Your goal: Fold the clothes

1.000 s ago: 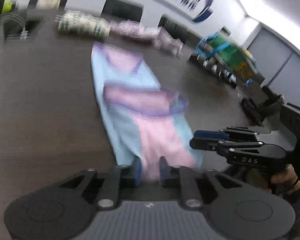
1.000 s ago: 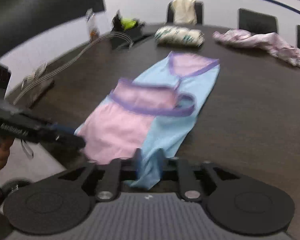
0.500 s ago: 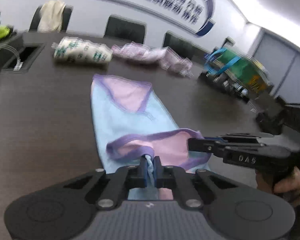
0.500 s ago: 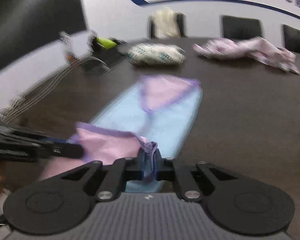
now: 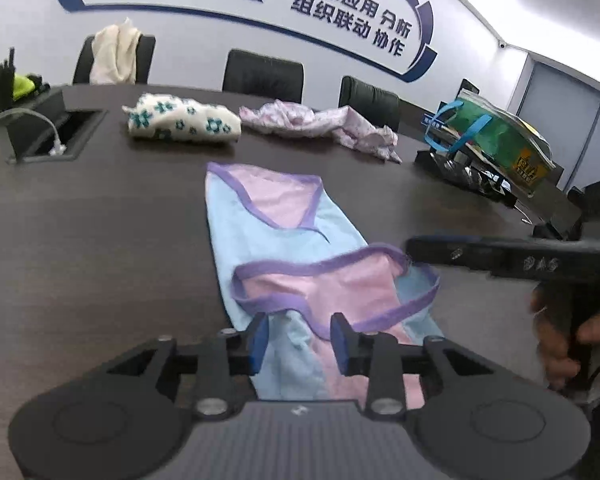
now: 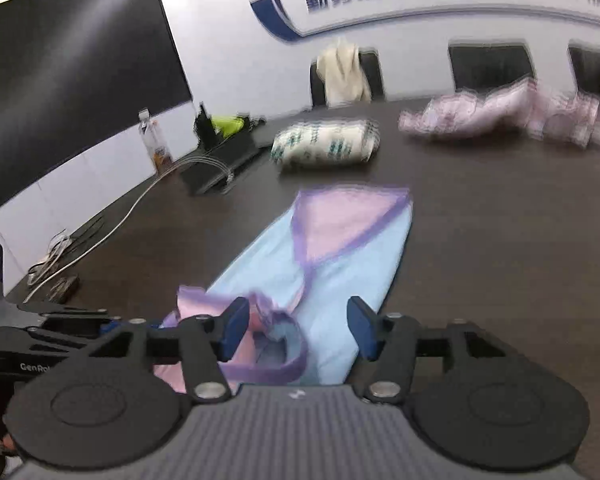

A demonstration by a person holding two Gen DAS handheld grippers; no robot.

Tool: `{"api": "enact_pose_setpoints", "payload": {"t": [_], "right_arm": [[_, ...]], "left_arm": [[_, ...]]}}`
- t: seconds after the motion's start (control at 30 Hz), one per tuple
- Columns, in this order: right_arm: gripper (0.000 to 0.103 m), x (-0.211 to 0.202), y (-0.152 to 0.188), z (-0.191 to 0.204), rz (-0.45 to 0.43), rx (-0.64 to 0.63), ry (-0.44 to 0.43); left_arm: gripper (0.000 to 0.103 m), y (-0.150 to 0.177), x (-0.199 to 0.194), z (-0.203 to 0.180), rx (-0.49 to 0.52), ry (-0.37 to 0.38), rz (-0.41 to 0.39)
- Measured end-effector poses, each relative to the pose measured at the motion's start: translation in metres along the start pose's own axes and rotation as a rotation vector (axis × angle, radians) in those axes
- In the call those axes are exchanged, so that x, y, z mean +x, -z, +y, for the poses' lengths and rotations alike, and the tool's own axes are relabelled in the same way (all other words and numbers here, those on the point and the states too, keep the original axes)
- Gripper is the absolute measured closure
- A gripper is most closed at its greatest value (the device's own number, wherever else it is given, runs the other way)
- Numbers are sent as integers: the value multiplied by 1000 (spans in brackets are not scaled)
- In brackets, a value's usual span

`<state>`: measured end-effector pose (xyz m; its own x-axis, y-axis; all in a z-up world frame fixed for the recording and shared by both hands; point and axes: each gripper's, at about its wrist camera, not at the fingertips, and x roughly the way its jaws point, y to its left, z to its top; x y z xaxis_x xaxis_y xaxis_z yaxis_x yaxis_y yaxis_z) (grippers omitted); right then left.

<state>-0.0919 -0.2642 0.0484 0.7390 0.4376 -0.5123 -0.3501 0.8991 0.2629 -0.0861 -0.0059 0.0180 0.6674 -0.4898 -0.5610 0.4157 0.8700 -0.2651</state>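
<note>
Item: garment [image 5: 284, 248], light blue and pink with purple trim, lying lengthwise on the dark table [image 5: 100, 240], its far end flat and its near end folded back over the middle in a loose, puckered flap. Left gripper [image 5: 299, 338]: jaws opening, blue pads spread to either side of the near fabric, nothing pinched; the cloth lies between and below them. Right gripper [image 6: 298, 328]: jaws opening wide, the trimmed edge bunched between them but not pressed by either pad. Handling, by judgement: thin, limp knit, very light, no stiffness to hold a crease unaided; it drapes, wrinkles and slides readily on the smooth tabletop, so a pulled corner will likely drag the whole piece. Not fragile. Best purchase appears to be the purple binding [image 5: 312, 268], thicker than the body cloth and less prone to slipping from the pads; take it at two corners, one per gripper, to keep the edge straight. Also present: white patterned bundle [image 5: 182, 120], crumpled pink cloth [image 5: 320, 124], both well apart at the far side; a person's hand [image 5: 572, 336] on the right gripper's handle.
</note>
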Motion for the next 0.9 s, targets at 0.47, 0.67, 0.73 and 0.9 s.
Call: {"api": "enact_pose_setpoints", "payload": {"t": [0.47, 0.67, 0.73, 0.9], "right_arm": [[64, 15, 19, 40, 95, -68, 131], [99, 23, 13, 20, 104, 91, -79], [99, 20, 10, 4, 77, 198, -186], [96, 35, 15, 0, 113, 118, 7]], "left_arm": [[75, 4, 2, -11, 43, 19, -5], [90, 3, 2, 0, -26, 38, -10], [91, 1, 3, 1, -34, 42, -12], [90, 4, 14, -7, 33, -23, 2]]}}
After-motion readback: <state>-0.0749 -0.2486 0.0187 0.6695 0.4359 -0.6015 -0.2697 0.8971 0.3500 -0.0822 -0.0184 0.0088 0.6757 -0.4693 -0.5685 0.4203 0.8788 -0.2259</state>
